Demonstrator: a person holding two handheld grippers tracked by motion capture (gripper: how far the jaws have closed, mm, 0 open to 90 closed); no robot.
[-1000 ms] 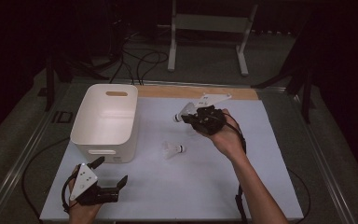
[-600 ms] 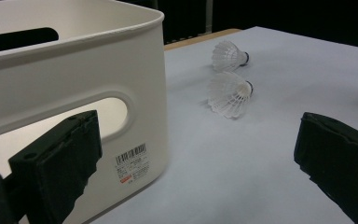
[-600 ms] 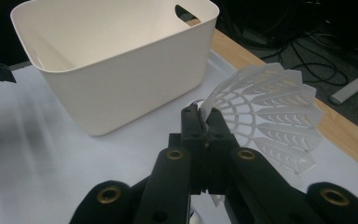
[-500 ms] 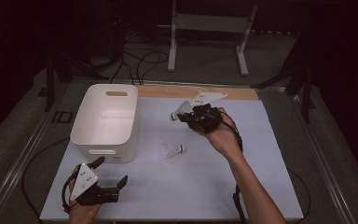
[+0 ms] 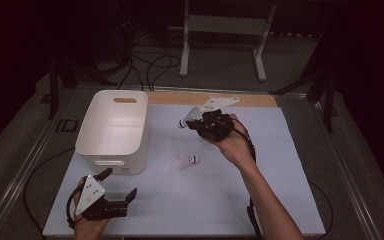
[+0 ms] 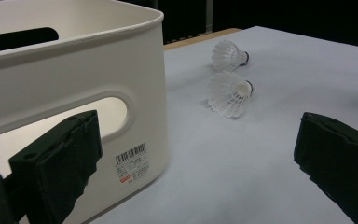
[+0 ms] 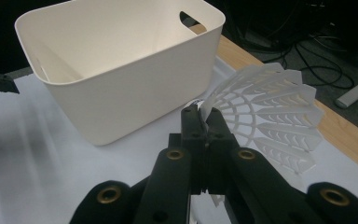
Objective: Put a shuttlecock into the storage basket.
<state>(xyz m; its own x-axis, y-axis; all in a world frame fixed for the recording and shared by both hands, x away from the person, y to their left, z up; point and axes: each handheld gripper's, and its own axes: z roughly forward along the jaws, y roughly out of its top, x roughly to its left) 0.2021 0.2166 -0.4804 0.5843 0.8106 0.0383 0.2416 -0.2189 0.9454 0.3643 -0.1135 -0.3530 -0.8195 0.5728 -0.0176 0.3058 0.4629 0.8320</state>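
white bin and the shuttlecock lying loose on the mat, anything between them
Nothing: in the high view only bare mat separates the white bin from the loose shuttlecock. The left gripper view agrees.

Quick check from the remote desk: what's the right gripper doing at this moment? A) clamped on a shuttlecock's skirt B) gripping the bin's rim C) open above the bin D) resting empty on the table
A: the right gripper has its jaws shut on the white skirt of a shuttlecock, short of the bin.

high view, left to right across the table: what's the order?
left gripper → white bin → loose shuttlecock lying on the mat → right gripper, shut on a second shuttlecock.
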